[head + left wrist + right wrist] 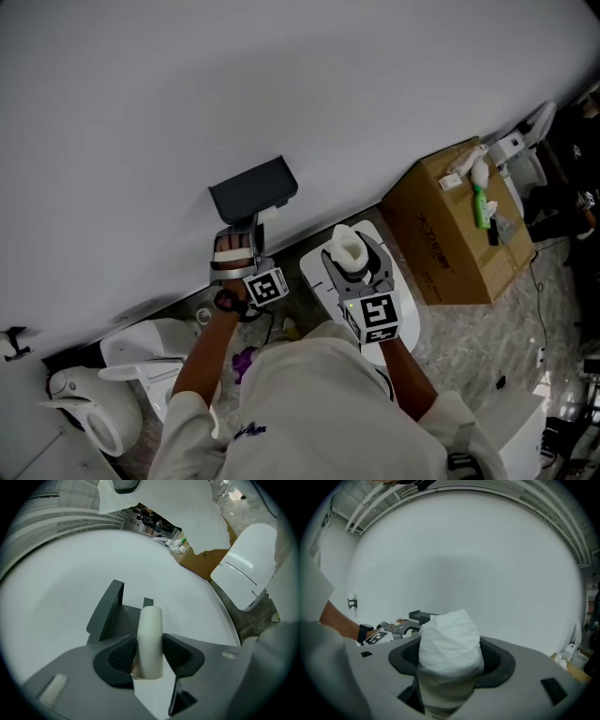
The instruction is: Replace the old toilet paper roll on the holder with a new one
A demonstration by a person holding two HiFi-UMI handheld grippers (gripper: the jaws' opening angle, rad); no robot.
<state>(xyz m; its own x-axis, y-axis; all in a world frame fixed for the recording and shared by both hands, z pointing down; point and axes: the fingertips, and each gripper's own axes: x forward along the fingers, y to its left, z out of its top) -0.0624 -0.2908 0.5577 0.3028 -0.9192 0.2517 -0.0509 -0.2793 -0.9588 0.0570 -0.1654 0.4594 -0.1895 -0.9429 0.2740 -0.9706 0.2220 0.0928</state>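
A dark grey holder is fixed to the white wall. My left gripper reaches up to just below it. In the left gripper view the left gripper is shut on a pale empty cardboard tube, both pads pressing its sides, with the holder just beyond the tube's far end. My right gripper hangs over the toilet to the right, shut on a full white toilet paper roll. In the right gripper view the roll fills the jaws and the holder shows behind, at left.
A white toilet stands below the right gripper, close to the wall. A cardboard box with bottles and small items on top stands to its right. White fixtures lie on the floor at the lower left.
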